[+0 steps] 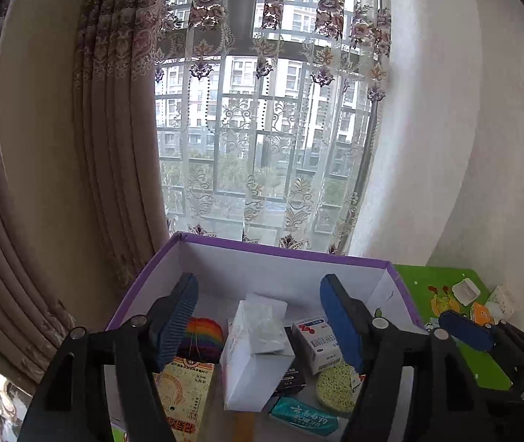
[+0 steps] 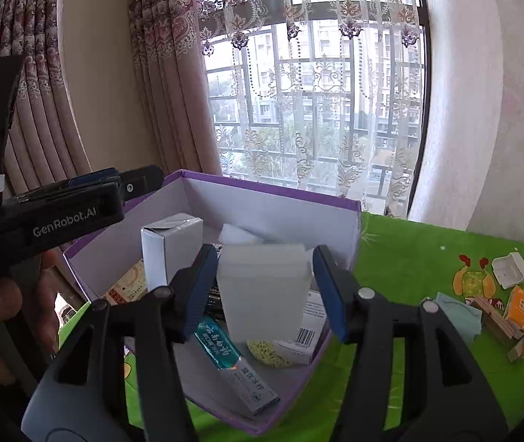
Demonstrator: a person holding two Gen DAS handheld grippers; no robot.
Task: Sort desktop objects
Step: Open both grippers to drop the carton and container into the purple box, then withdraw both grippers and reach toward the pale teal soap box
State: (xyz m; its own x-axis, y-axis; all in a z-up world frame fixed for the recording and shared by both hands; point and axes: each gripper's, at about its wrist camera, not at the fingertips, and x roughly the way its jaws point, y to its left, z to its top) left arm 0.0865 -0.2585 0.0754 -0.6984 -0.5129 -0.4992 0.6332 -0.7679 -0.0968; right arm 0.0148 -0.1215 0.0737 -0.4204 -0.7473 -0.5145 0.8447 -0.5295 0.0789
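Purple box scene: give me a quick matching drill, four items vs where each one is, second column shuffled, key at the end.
Items:
1. translucent white container
2. teal toothpaste box
3. rainbow knitted piece
4. open white case

Places:
A. out on the green mat, outside the purple box
B. between the right gripper fingers, above the box
C. on the box floor, near its front edge
D. in the box, just behind the left gripper left finger

Pairs: 1-B, 2-C, 3-D, 4-A
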